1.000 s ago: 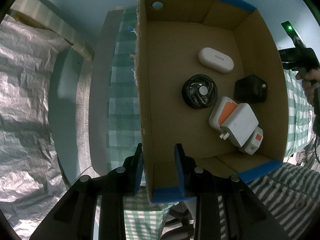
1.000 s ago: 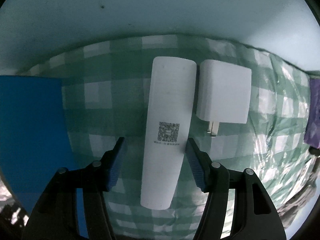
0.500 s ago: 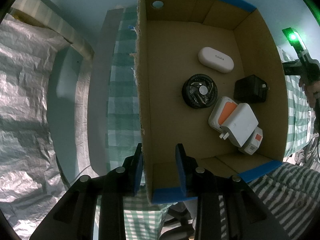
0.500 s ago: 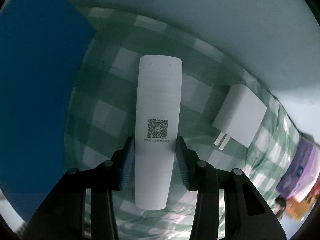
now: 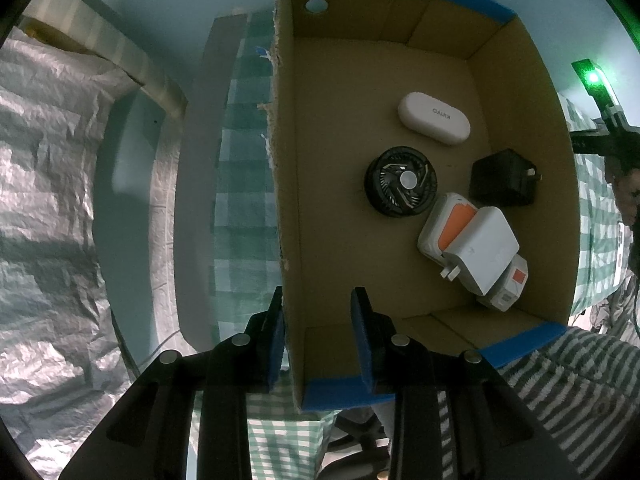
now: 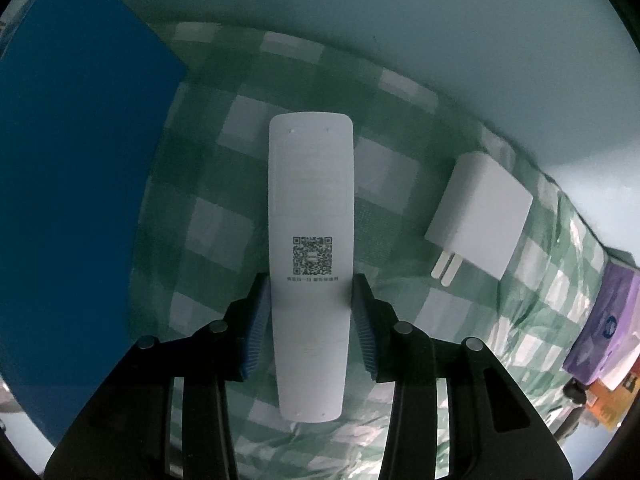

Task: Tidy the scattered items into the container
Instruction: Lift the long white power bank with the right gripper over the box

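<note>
My right gripper (image 6: 311,280) is shut on a long white remote (image 6: 310,200) with a QR code, held above the green checked cloth. A white plug charger (image 6: 480,220) lies on the cloth to its right. My left gripper (image 5: 318,300) straddles the left wall of the cardboard box (image 5: 286,160), its fingers on either side of it with a gap on the inner side. Inside the box lie a white case (image 5: 434,118), a black round fan (image 5: 400,186), a black charger (image 5: 502,178), an orange and white unit (image 5: 448,220) and a white charger (image 5: 480,250).
The box's blue outer side (image 6: 72,180) stands left of the remote. Purple packets (image 6: 600,324) lie at the cloth's right edge. Crinkled silver sheeting (image 5: 48,200) lies left of the box. The other gripper's green-lit body (image 5: 592,80) shows past the box's right wall.
My right gripper closed onto the remote and lifted it off the cloth, away from the white charger. The left gripper stayed on the box wall.
</note>
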`<state>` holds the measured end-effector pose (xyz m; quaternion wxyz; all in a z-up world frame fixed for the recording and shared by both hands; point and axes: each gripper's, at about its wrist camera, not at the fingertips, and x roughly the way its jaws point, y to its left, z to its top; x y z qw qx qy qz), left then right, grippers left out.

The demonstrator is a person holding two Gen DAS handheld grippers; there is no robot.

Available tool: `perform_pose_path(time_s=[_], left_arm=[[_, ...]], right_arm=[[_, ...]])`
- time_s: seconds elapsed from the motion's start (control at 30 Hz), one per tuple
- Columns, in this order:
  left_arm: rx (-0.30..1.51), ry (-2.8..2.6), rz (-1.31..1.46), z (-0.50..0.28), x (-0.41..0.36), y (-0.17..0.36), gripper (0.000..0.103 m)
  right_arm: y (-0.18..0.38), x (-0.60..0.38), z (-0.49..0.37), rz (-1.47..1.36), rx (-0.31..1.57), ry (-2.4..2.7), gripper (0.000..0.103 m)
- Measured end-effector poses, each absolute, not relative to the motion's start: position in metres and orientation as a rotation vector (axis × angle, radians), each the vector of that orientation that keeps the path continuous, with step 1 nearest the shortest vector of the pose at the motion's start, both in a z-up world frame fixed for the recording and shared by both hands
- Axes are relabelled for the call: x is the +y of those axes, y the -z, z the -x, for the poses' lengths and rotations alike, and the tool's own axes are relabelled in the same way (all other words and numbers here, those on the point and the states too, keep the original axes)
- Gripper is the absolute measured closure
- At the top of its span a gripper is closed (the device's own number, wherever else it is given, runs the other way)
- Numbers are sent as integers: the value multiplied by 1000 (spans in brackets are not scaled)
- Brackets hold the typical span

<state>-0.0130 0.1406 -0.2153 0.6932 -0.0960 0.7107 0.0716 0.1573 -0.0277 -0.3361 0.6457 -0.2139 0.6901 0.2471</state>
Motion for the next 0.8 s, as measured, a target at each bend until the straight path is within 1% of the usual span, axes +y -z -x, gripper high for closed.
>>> perform_pose_path(time_s=[0.23, 0.37, 0.6, 0.8], left_arm=[[1588, -156, 216, 14, 141, 215, 72], [1592, -153, 216, 12, 141, 215, 72], [1595, -150, 216, 9, 141, 217, 72], [1590, -149, 223, 9, 142, 216, 72]], right_arm=[[328, -53, -149, 497, 1590, -573, 63], [309, -71, -146, 496, 1581, -601, 63], [268, -71, -136, 482, 1545, -642, 63], [226, -68, -134, 499, 1480, -708, 63]])
